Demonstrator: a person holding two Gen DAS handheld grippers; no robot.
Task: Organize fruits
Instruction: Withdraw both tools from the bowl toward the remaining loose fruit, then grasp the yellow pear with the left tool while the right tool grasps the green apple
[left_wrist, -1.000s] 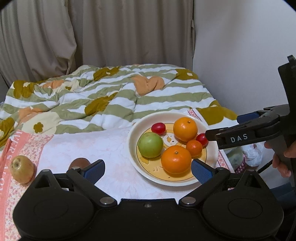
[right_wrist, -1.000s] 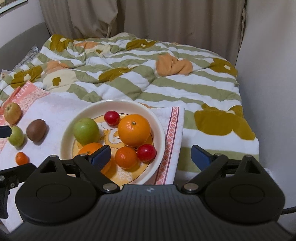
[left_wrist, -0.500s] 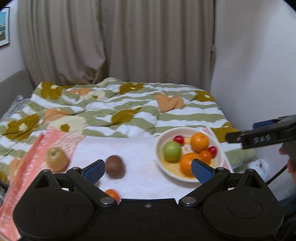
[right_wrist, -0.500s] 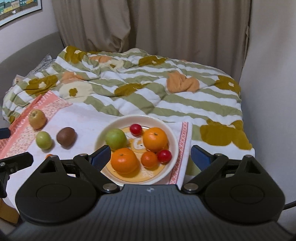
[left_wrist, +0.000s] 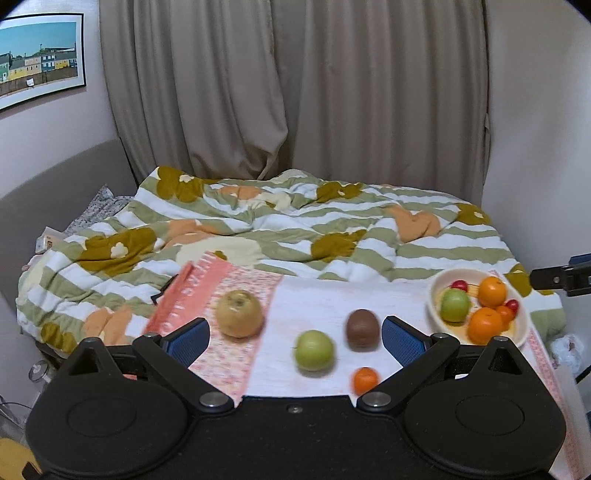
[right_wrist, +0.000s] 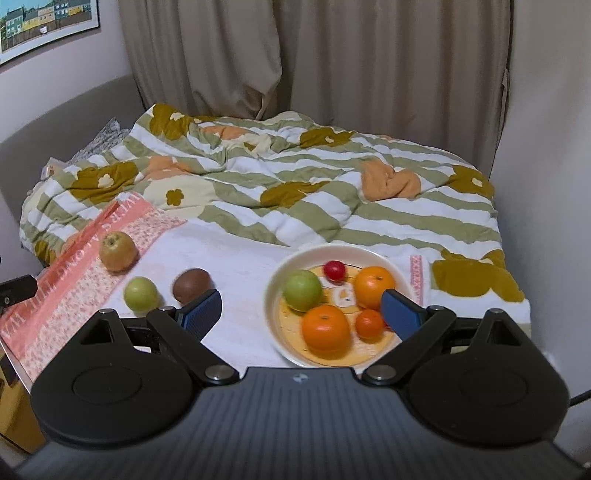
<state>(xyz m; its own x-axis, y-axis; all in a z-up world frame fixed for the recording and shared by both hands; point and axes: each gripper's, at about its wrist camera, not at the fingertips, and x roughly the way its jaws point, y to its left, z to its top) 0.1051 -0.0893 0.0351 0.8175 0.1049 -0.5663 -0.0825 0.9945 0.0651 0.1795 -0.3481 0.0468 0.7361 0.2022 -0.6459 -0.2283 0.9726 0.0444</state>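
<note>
A cream plate (right_wrist: 275, 291) on a white cloth holds a green apple (right_wrist: 302, 290), two oranges (right_wrist: 373, 282), a small orange and red cherry tomatoes (right_wrist: 334, 270). It also shows at the right of the left wrist view (left_wrist: 436, 295). Loose on the cloth lie a yellow-brown pear (left_wrist: 239, 313), a green apple (left_wrist: 314, 349), a brown kiwi (left_wrist: 362, 328) and a small orange (left_wrist: 365, 380). My left gripper (left_wrist: 295, 338) is open and empty above the loose fruit. My right gripper (right_wrist: 301, 312) is open and empty above the plate.
A striped green and white duvet (left_wrist: 295, 229) covers the bed behind the cloth. A pink patterned cloth (left_wrist: 221, 295) lies at the left. Curtains (left_wrist: 295, 92) and a wall stand behind. The right gripper's tip (left_wrist: 554, 277) shows at the far right of the left wrist view.
Both grippers have pulled back and up from the plate. The left one swung left, so the loose fruit now sits between its fingers. Both stayed open.
</note>
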